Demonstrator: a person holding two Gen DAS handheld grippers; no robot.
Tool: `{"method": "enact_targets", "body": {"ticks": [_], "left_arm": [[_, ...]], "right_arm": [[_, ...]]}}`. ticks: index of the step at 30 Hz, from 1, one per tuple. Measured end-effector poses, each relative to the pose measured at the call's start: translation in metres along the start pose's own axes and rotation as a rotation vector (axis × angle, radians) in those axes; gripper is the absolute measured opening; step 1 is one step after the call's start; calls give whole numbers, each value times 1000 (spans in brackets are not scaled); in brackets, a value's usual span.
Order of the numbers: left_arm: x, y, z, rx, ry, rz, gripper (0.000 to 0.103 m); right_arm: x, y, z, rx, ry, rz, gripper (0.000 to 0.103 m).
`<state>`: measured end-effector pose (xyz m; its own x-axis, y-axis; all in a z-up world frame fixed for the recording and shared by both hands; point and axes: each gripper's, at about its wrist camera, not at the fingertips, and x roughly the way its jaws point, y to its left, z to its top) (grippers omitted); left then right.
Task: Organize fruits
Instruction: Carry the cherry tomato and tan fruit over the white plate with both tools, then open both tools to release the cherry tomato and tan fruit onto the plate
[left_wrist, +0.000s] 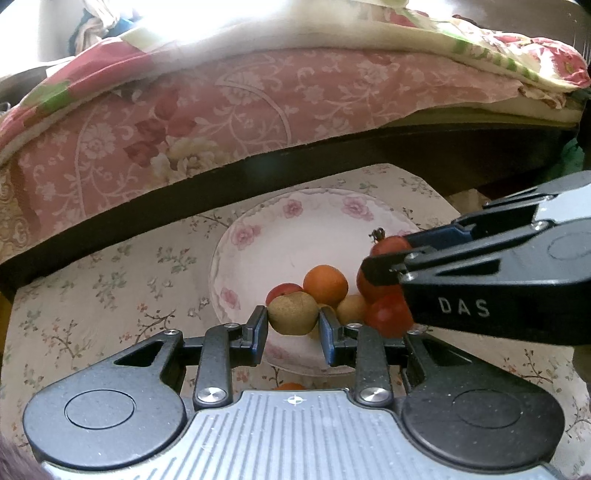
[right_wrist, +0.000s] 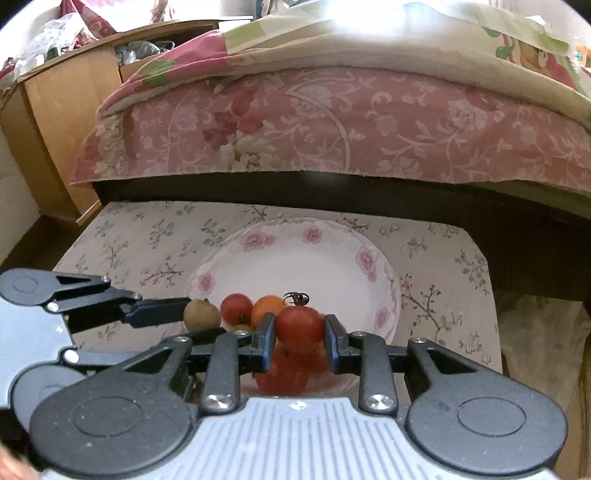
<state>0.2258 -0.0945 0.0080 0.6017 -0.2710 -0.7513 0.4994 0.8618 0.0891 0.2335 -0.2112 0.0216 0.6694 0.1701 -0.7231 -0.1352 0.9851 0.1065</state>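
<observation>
- Our left gripper (left_wrist: 293, 325) clasps the brown kiwi (left_wrist: 293, 313) over the near rim of the floral plate (left_wrist: 258, 236).
- Mid-plate we see an orange (left_wrist: 325, 285).
- Our right gripper (right_wrist: 300, 334) pinches a red tomato (right_wrist: 299, 326) above the fruit pile.

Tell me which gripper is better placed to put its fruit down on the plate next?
Probably the left gripper: its kiwi hangs just over the plate. The right gripper holds its pomegranate above stacked fruit.
</observation>
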Motion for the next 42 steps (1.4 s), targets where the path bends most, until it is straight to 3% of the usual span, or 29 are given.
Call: {"method": "enact_targets", "body": {"ticks": [21,42], "left_arm": [[25,11,11,-24,-17,13,41],[4,14,11,-48,-60,49,42]], "right_arm": [[34,-9,15,5,-6,-15,29],[7,-7,15,39,-45,-1,29]]}}
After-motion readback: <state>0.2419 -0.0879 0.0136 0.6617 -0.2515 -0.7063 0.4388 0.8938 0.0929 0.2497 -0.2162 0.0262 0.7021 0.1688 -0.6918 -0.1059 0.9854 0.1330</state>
